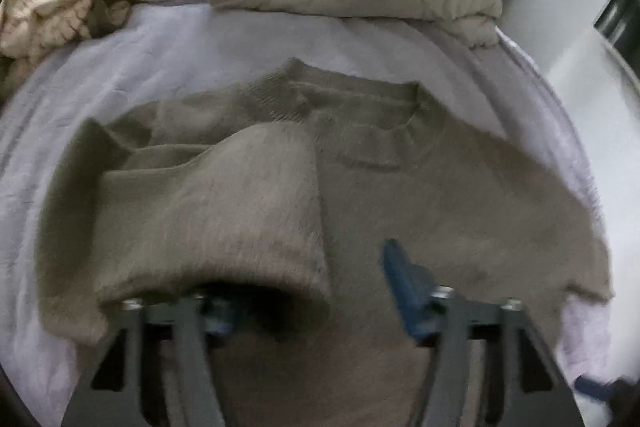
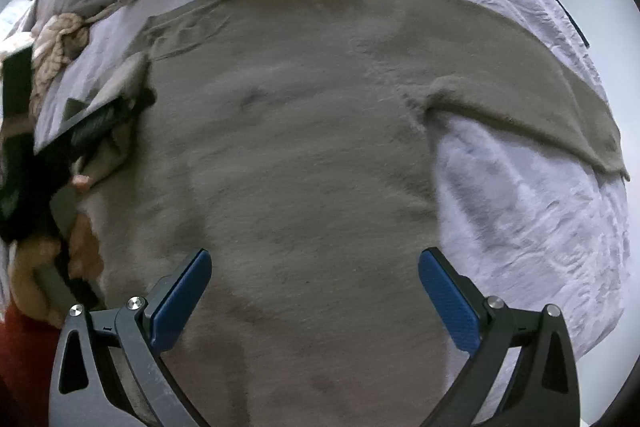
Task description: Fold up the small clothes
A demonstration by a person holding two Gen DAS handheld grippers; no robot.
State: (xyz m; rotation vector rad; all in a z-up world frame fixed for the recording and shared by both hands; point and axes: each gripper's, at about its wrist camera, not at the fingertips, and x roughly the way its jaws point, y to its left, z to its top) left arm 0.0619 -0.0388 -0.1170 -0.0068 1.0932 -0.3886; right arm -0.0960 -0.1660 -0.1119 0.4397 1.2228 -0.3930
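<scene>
Right gripper (image 2: 314, 283) wide open, empty, over fuzzy taupe knit sweater (image 2: 304, 155) lying flat on lilac-sheeted bed (image 2: 520, 211). Left gripper (image 1: 316, 287) apparently pinching folded-over sleeve (image 1: 224, 211); could slip, unfolding.

Taupe fuzzy sweater (image 2: 304, 131) lies flat (1 sleeve folded across).

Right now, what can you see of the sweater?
The sweater is taupe, fuzzy knit with a ribbed round collar. It lies spread on the pale sheet. One sleeve stretches out flat; the other side is folded over the body and drapes over a finger of the left gripper. The open right gripper hovers over its lower body.
</scene>
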